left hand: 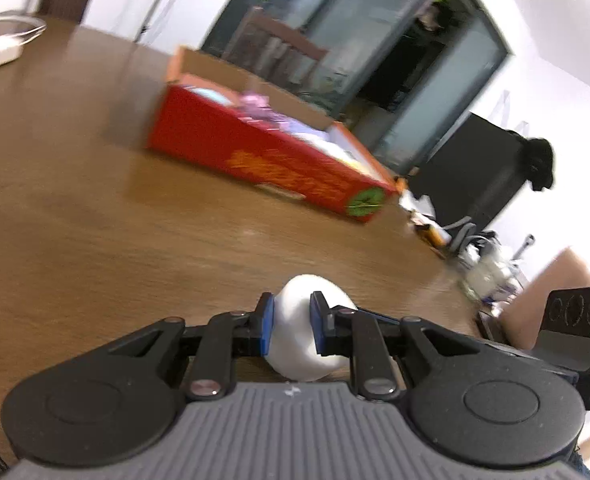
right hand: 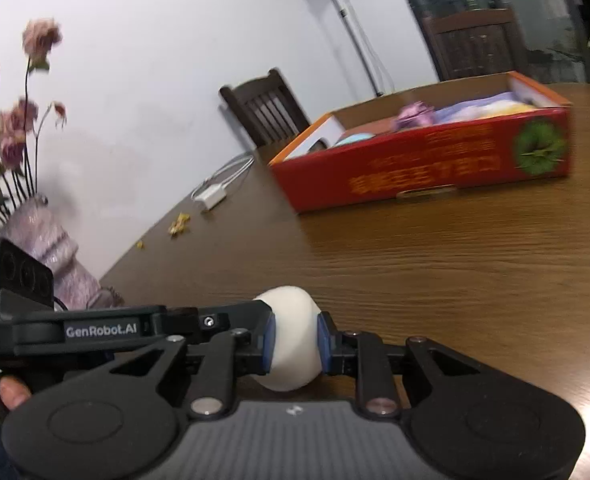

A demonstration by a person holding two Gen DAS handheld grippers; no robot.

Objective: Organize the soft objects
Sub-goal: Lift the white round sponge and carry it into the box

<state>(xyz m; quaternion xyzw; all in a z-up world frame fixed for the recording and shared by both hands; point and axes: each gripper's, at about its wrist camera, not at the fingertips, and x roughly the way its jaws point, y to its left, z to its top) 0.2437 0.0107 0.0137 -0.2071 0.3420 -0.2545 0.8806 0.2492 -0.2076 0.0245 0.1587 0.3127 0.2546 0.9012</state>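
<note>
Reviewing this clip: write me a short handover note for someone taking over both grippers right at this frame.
Left gripper: shut on a white soft ball, held above the wooden table.
Right gripper: shut on a cream soft ball, also above the table.
The red cardboard box sits open ahead of both grippers and already holds several soft items, including a purple one and pastel fabric pieces.
Done: those items are boxed.
Left: probably carry both balls to the box and release them inside. Both views are blurred, so box contents are hard to identify.

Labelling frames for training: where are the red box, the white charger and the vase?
red box [right hand: 435,168], right wrist view, its red front wall.
white charger [right hand: 211,196], right wrist view, its body.
vase [right hand: 51,252], right wrist view, its side.
</note>
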